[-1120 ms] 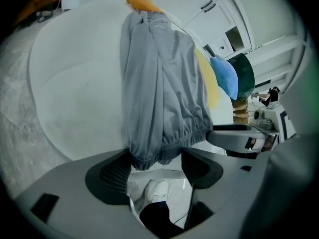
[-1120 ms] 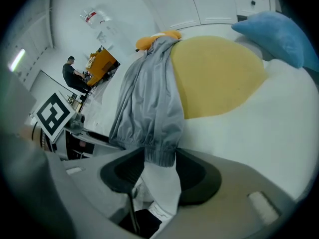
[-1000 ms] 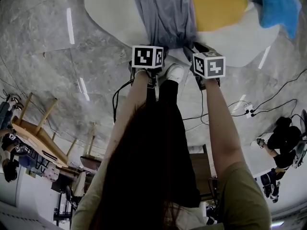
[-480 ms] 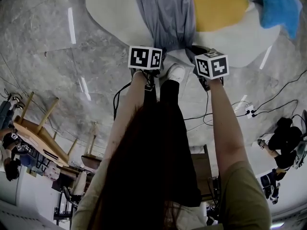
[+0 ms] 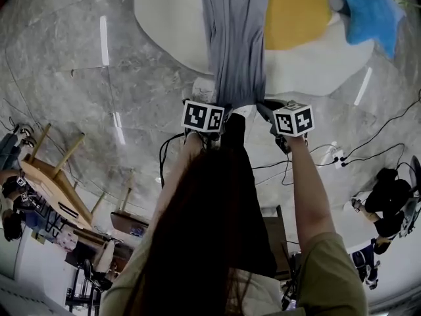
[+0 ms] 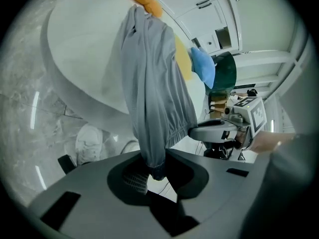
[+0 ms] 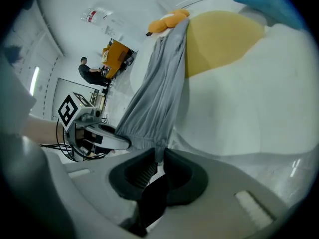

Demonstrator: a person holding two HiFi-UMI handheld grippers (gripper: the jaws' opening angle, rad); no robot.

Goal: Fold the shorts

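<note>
The grey shorts [image 5: 235, 38] are stretched from the white table [image 5: 164, 25] at 12 o'clock down past its edge toward 6. One waistband corner is clamped in the left gripper [image 6: 154, 176], the other in the right gripper [image 7: 158, 166] — both sets of jaws have just been closing on the fabric. A yellow cloth [image 5: 293, 12] is seen at 2 o'clock, with a blue cloth [image 5: 368, 8] past it.

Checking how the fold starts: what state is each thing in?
grey shorts: drawn out long, near end lifted
left gripper: jaws just closed, shut on the grey shorts
right gripper: jaws just closed, shut on the grey shorts
yellow cloth: lying flat
blue cloth: crumpled
</note>
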